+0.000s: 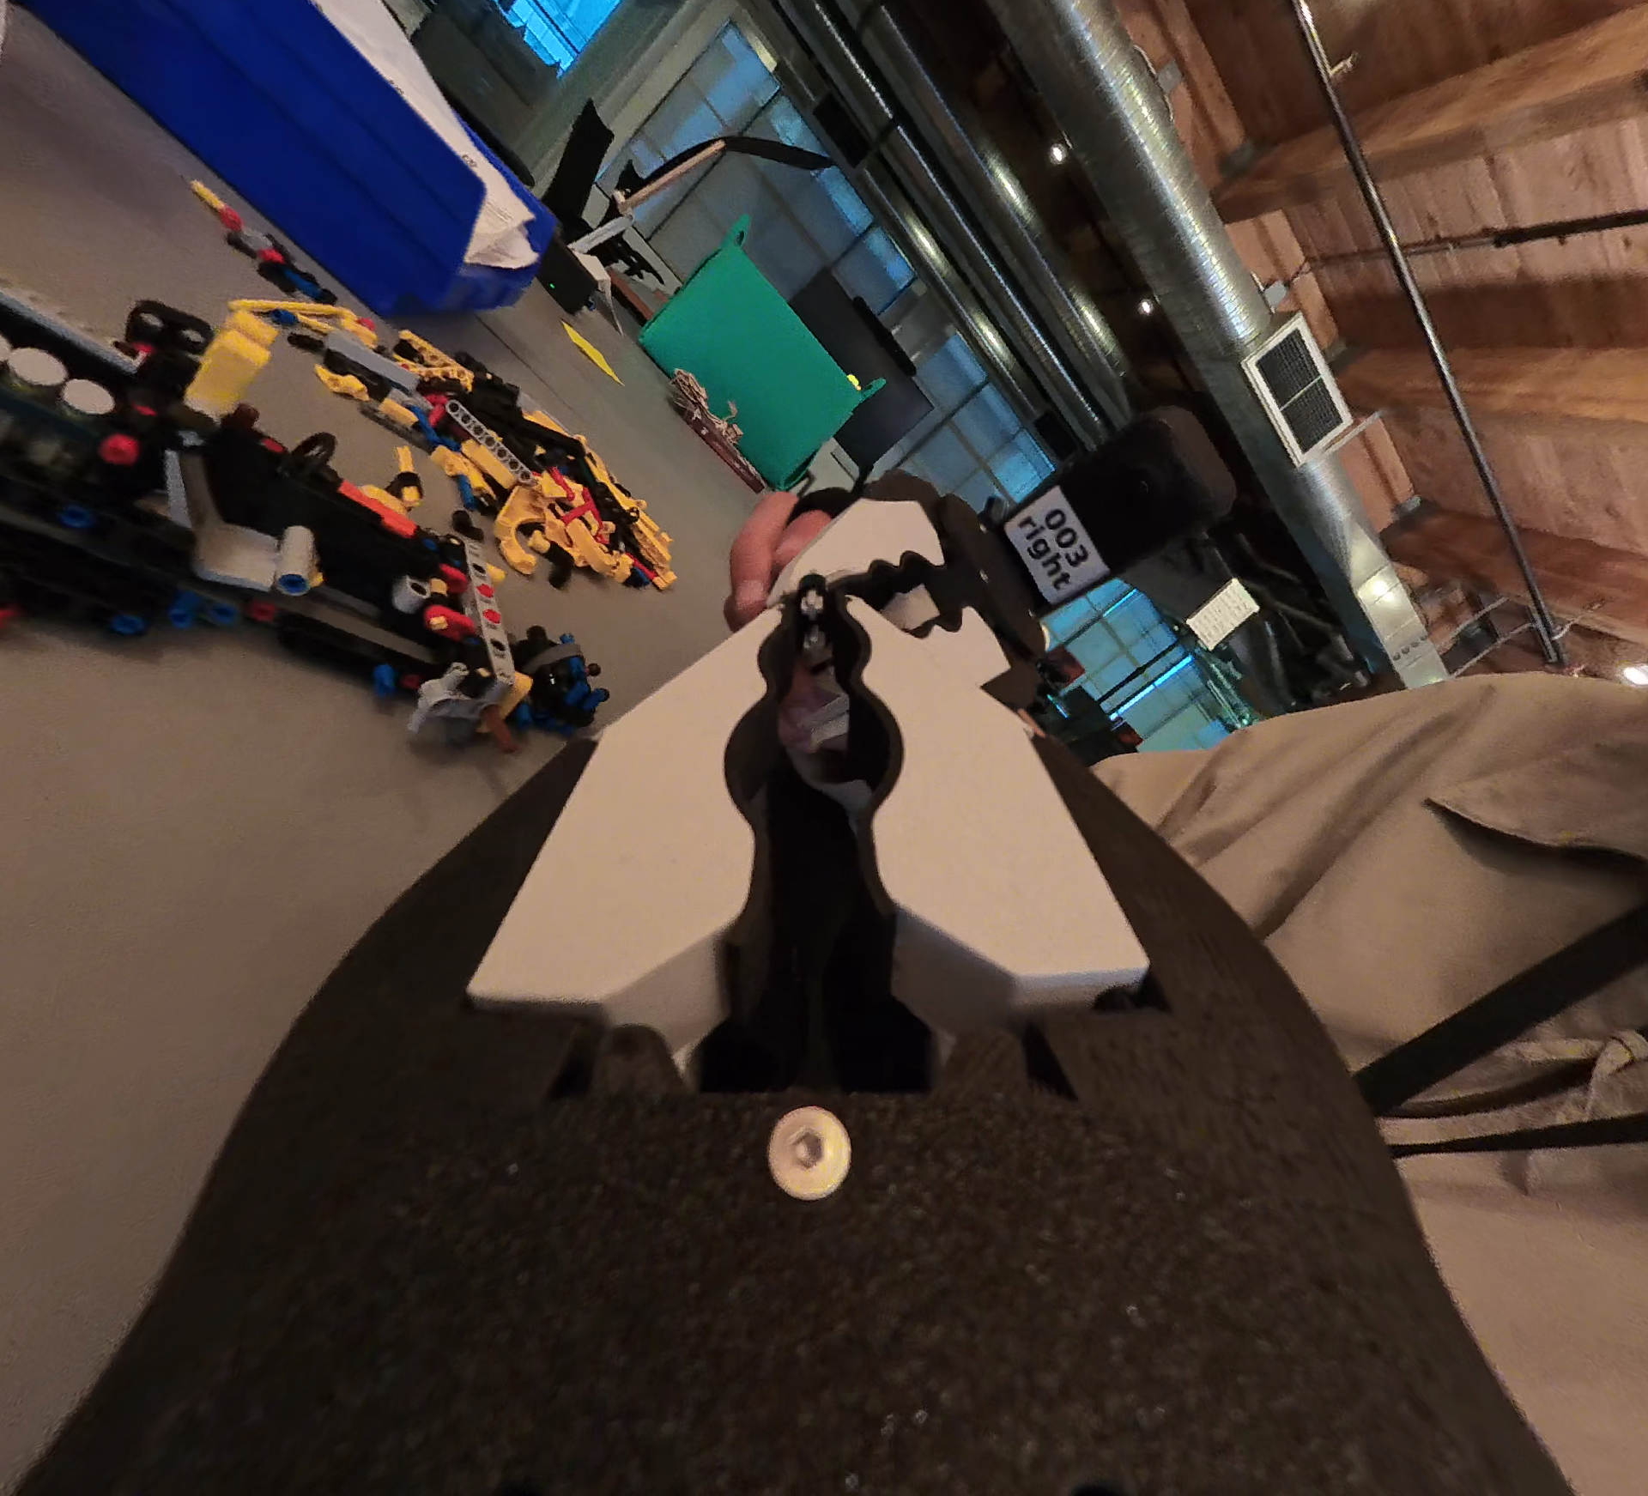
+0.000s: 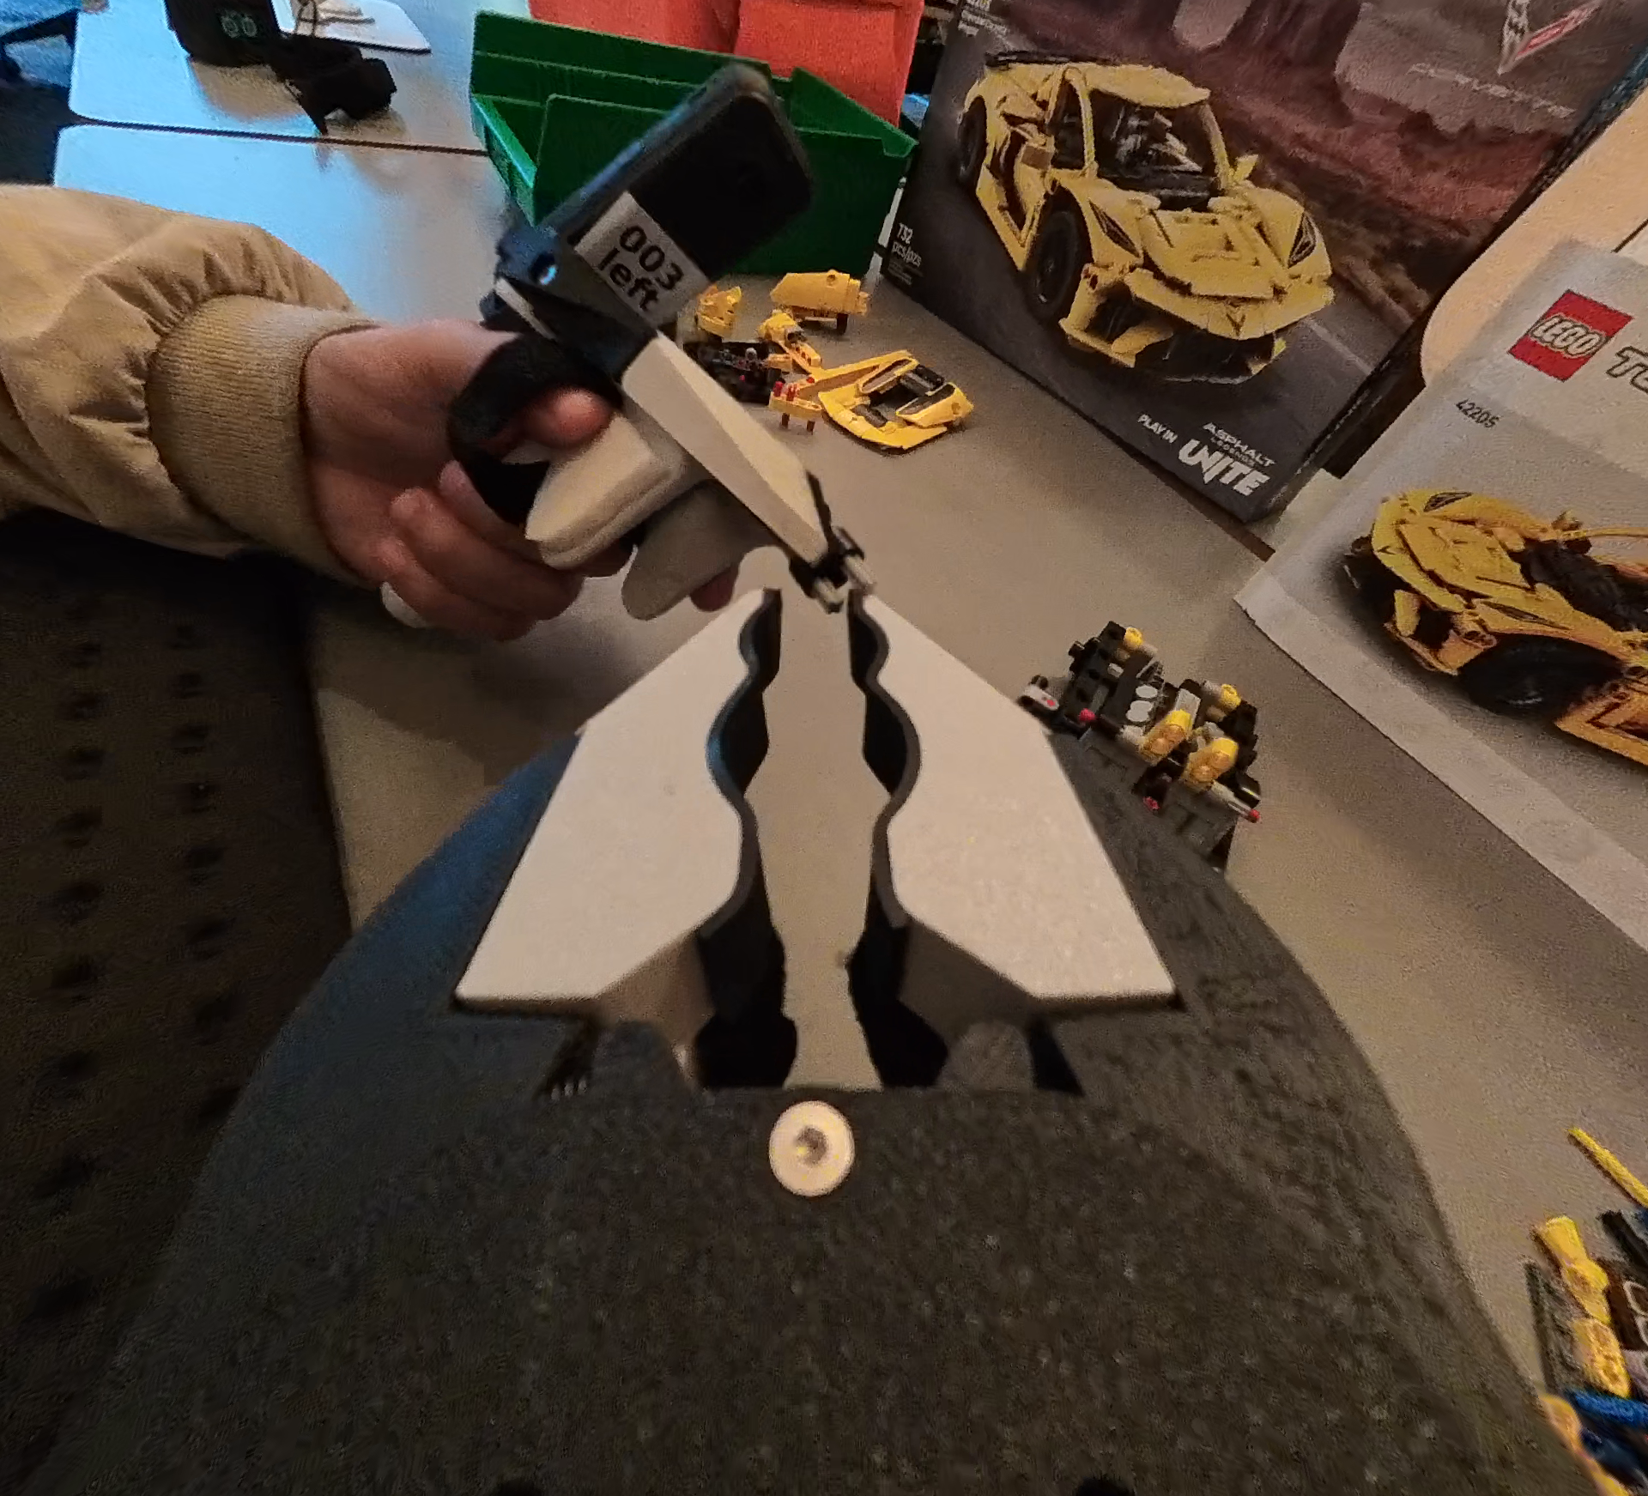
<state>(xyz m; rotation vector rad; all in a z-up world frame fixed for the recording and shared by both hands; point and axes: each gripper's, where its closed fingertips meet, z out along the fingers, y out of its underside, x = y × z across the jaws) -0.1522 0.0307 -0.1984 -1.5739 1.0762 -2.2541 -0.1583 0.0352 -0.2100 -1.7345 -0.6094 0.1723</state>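
My left gripper point(image 1: 811, 624) is shut on a small black and grey building piece point(image 1: 811, 606) at its tips. In the right wrist view a hand holds the left gripper point(image 2: 825, 552), which comes in from the upper left. The small piece point(image 2: 838, 572) hangs just beyond my right gripper's tips, in line with the gap. My right gripper point(image 2: 816, 602) is open and holds nothing. It also shows in the left wrist view point(image 1: 847, 593), meeting the left gripper's tips head on. Both are raised above the grey table point(image 2: 981, 526).
A partly built black chassis point(image 1: 267, 544) and a pile of yellow and black pieces point(image 1: 535, 472) lie on the table by a blue bin point(image 1: 267, 71). A kit box point(image 2: 1204, 205), a booklet point(image 2: 1471, 606), a small black assembly point(image 2: 1159, 731), yellow body parts point(image 2: 874, 392) and a green bin point(image 2: 624, 116) stand ahead.
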